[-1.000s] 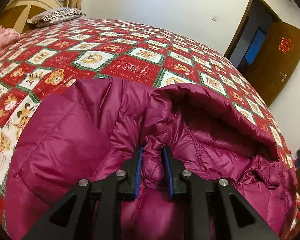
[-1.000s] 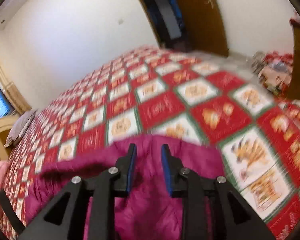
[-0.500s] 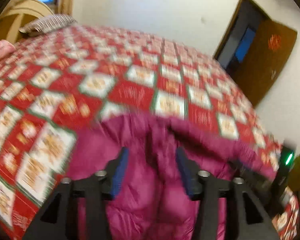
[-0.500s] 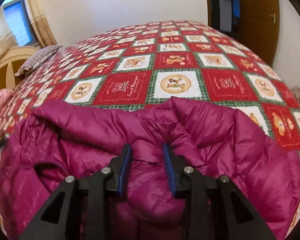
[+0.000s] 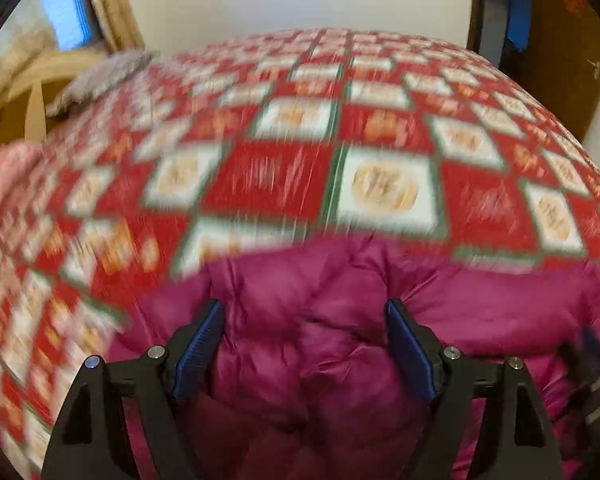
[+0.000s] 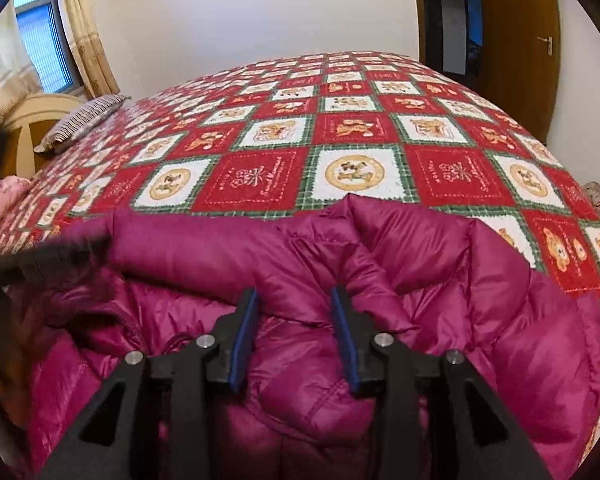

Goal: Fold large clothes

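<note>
L tool (image 5: 304,316) wide apart, jacket (image 6: 420,264) below, between fingers; R tool (image 6: 294,304) parted, loose over fold.

A red, white and green patchwork bedspread (image 6: 352,128) with bear motifs covers the bed. A striped pillow (image 6: 82,120) lies at its head end, against a cream headboard (image 6: 36,110). Pink fabric (image 6: 6,188) lies at the left edge (item unidentifiable). Window (image 6: 40,44) with beige curtain (image 6: 88,36) behind. Brown wooden door (image 6: 516,40) stands open at right.
</note>
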Tool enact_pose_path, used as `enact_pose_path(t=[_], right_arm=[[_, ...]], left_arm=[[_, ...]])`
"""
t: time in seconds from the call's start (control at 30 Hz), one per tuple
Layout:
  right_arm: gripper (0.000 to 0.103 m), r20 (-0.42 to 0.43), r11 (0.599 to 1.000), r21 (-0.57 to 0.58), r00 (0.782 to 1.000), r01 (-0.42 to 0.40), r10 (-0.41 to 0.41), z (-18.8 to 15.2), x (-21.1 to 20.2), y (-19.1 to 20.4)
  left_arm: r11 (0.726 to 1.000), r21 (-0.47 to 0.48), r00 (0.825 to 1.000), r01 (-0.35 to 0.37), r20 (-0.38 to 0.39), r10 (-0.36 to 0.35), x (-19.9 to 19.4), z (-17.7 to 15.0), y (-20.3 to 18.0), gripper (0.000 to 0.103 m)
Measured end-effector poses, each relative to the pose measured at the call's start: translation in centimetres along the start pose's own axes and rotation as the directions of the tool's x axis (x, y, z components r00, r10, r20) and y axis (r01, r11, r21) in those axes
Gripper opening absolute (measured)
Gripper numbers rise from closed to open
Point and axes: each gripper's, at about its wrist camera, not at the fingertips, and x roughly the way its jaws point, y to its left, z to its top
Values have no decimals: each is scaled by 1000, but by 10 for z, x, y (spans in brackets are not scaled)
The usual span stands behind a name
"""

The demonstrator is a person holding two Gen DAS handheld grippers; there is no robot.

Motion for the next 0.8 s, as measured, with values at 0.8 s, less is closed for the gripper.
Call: enact_pose_path(t=[0.8], right_arm=[[52,-27,981,-2,981,192,-192,9,11,-11]], left_arm=[[1000,-26,998,8,67,-7,2,-9,2,90]])
